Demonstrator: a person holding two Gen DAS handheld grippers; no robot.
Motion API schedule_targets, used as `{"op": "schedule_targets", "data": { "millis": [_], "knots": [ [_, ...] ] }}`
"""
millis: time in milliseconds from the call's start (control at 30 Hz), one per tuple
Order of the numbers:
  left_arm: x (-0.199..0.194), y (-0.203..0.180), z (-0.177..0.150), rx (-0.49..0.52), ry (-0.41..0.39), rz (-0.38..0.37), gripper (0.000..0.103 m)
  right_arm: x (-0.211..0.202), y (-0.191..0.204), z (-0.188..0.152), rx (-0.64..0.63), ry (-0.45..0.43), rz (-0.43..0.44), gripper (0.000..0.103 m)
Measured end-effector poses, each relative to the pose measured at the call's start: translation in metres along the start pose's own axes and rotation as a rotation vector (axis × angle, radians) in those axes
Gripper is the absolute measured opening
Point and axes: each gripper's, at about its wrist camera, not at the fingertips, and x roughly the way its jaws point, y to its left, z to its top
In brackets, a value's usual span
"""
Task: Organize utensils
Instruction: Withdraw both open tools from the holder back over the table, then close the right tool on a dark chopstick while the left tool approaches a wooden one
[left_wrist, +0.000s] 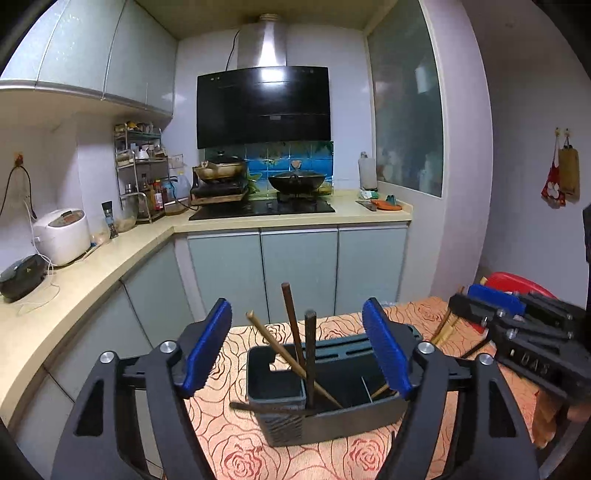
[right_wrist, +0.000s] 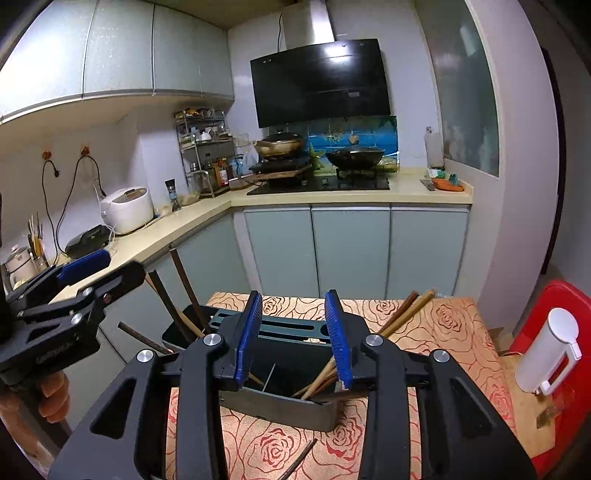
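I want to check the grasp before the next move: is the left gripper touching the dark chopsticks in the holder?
Apart. In the left wrist view the left gripper stands wide open, and the dark chopsticks rise between its pads with clear gaps on both sides.

tablecloth (left_wrist: 354, 454): red roses; holder (left_wrist: 332, 417): grey, perhaps teal; stool (right_wrist: 554, 317): red

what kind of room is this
A home kitchen, most likely: a black range hood hangs over a wok on the stove, and a white rice cooker sits on the L-shaped counter.
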Motion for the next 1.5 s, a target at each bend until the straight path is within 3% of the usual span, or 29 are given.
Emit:
{"op": "schedule_targets", "data": {
  "millis": [167,367,767,933,1033,1267,1500],
  "knots": [
    [-0.011,0.007,-0.016,-0.002,0.019,-0.003,0.074,-0.025,0.003,-0.005,-0.043,-0.033,-0.029,0.035],
    [-0.022,0.016,-0.063,0.012,0.081,0.01,0.075,-0.051,0.002,-0.035,-0.045,-0.025,-0.049,0.035],
    [-0.04,0.031,-0.191,-0.018,0.235,0.091,0.075,-0.06,0.024,-0.189,-0.029,0.157,-0.07,0.035],
    [-0.042,0.024,-0.226,-0.037,0.298,0.132,0.075,-0.058,0.045,-0.224,-0.04,0.208,-0.076,0.037],
    [-0.045,0.019,-0.235,-0.027,0.302,0.169,0.075,-0.056,0.058,-0.238,-0.04,0.244,-0.048,0.038],
    [-0.045,0.024,-0.241,-0.054,0.316,0.178,0.075,-0.05,0.095,-0.261,-0.09,0.296,0.007,0.039],
    [-0.043,0.029,-0.245,-0.076,0.334,0.169,0.075,-0.042,0.105,-0.275,-0.124,0.33,-0.031,0.039]
  ]
}}
